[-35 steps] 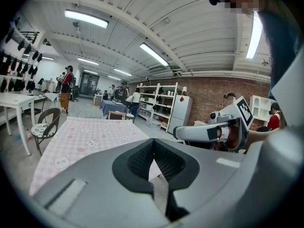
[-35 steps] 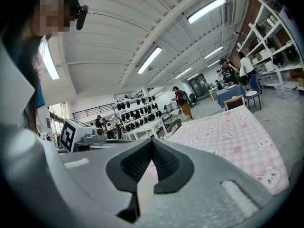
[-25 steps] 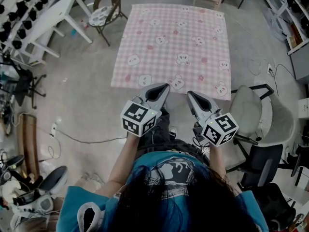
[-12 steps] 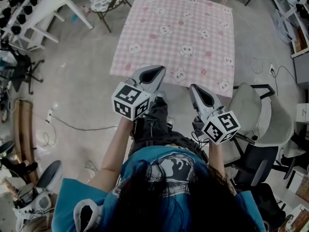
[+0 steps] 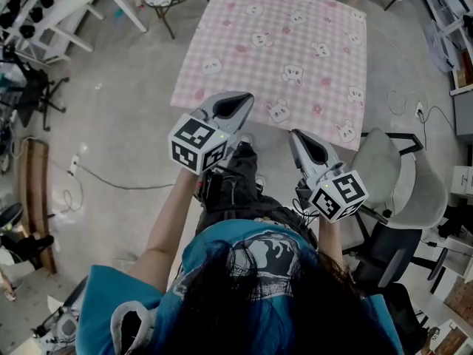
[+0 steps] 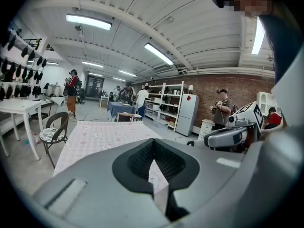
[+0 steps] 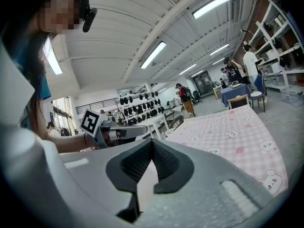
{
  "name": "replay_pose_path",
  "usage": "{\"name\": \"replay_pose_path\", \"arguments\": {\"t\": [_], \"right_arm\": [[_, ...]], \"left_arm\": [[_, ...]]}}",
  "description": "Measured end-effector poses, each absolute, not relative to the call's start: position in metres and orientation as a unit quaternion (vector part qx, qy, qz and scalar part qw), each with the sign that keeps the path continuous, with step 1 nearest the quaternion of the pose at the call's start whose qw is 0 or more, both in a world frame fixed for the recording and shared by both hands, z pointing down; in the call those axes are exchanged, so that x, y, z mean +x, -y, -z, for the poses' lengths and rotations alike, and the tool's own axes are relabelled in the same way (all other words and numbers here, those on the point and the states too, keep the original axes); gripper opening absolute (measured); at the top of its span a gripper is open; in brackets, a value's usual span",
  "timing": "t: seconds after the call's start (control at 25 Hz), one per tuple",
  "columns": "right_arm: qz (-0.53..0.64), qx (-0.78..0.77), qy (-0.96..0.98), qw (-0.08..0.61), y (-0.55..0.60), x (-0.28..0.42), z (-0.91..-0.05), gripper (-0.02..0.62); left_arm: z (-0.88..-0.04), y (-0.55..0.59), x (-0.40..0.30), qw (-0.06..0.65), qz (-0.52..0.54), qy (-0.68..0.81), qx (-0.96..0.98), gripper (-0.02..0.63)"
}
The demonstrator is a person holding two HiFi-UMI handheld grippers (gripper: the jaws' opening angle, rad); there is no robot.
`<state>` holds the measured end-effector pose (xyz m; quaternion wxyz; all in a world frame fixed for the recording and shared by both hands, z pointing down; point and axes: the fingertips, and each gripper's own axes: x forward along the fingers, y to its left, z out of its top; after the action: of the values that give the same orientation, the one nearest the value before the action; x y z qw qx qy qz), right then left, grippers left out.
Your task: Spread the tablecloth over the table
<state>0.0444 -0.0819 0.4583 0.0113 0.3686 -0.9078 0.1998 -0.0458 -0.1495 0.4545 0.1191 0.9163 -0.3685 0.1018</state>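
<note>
The tablecloth (image 5: pixel 281 50) lies spread flat over the desk it hides, just ahead of both hand-held grippers. It looks thin, soft and light, likely to wrinkle or slide, so the near corners are the best hold. The left hand-held gripper (image 5: pixel 238 100) and the right hand-held gripper (image 5: pixel 299 136) are clenched and empty.

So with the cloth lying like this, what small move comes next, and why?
Probably just draw both grippers back from the edge. The tablecloth already lies flat, with no obvious folds. The left gripper and right gripper sit at its near edge, both shut on nothing, so no further pull seems needed.
</note>
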Motion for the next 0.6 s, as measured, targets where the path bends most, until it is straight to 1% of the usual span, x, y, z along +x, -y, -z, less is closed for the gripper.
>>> {"name": "replay_pose_path", "arguments": {"t": [0.6], "right_arm": [[-0.203, 0.356, 0.912, 0.029, 0.0871, 0.037, -0.4649, 0.002]], "left_arm": [[-0.4609, 0.155, -0.0538, 0.121, -0.108, 0.38, 0.911, 0.014]]}}
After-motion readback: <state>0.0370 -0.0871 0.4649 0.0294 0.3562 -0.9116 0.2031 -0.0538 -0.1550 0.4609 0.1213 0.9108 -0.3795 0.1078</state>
